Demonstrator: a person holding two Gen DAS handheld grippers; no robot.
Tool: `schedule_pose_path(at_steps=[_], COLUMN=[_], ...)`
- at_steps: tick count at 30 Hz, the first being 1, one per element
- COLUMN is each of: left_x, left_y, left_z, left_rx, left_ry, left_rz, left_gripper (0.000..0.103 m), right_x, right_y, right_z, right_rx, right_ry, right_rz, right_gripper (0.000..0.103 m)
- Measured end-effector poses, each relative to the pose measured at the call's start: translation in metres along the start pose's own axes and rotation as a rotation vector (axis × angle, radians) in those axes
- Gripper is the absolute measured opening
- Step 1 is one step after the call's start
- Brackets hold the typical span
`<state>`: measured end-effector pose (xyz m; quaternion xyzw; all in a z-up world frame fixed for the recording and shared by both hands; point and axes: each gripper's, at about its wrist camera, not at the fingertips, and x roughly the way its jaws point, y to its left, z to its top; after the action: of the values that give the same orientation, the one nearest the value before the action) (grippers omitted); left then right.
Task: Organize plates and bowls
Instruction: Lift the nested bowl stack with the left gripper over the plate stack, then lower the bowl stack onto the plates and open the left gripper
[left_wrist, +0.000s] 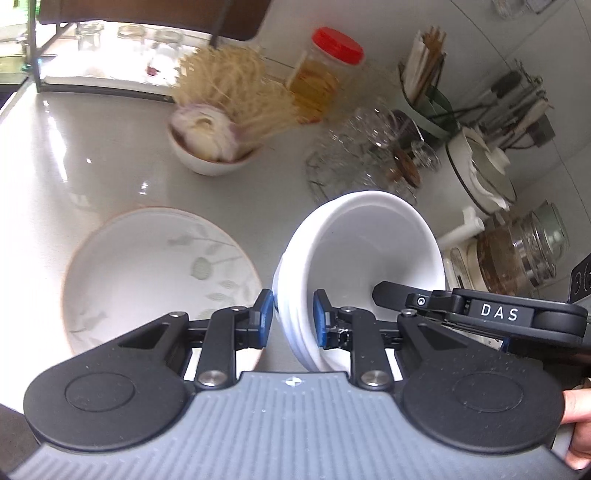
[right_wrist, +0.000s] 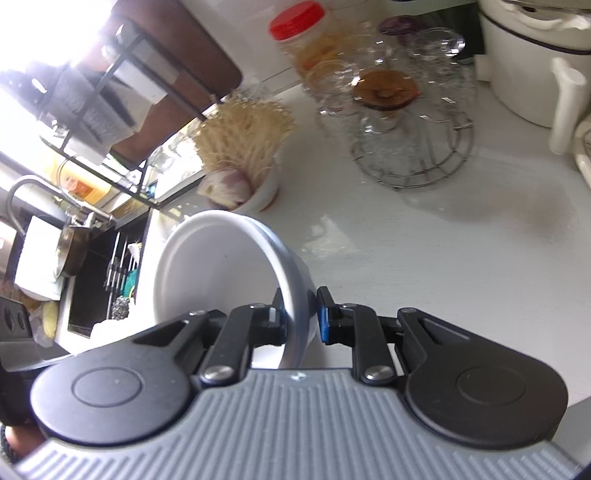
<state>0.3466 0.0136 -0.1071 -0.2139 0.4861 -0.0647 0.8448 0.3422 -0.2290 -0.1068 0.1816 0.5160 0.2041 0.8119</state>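
The left tongs (left_wrist: 293, 315) are clenched on the rim of a white ribbed bowl (left_wrist: 354, 254), one blue pad (left_wrist: 266, 314) on the outer wall and one inside. The bowl is held tilted on its side, clear of the desk (left_wrist: 92, 147), with its opening turned to the right. The tongs are pitched steeply downward. Fingers of a hand (left_wrist: 578, 428) are seen at the lower right edge of the left wrist view. A leaf-patterned plate (left_wrist: 155, 273) is located on the desk just left of the held bowl.

The right tongs (right_wrist: 301, 317) are clenched on the rim of a second white bowl (right_wrist: 221, 266), likewise pitched downward. This bowl is held tilted, its opening turned left, above the desk near the sink-side edge. A small bowl of noodles (right_wrist: 258, 192) is located farther back, beside a wire glass rack (right_wrist: 413, 147).
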Motion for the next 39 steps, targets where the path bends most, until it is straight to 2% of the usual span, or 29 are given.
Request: schedule_pose_path(at_steps=[9,15,30,39], left_x=[-0.008,-0.005,0.022,0.036], left_y=[0.042,0.064,0.122,0.123], left_z=[-0.004,-0.002,-0.006,-0.006], left_rx=[-0.060,-0.038,-0.092,-0.076], left_ry=[-0.010,-0.009,0.086,0.124], left_rz=[0.041,0.103,0.080,0.068], left_gripper=[0.026,0.026,0.026,0.026], right_x=[0.032,0.060,0.102,0.111], right_y=[0.030,0.046,0.060,0.055], right_z=[-0.005,-0.010,-0.029,-0.033], right_rx=[-0.062,-0.085,-0.040,-0.010], right_ry=[0.050,0.101,0.121,0.125], right_rz=[0.013,0.010,-0.047,-0.089], right_gripper=[0.019,0.019,0.019,0.019])
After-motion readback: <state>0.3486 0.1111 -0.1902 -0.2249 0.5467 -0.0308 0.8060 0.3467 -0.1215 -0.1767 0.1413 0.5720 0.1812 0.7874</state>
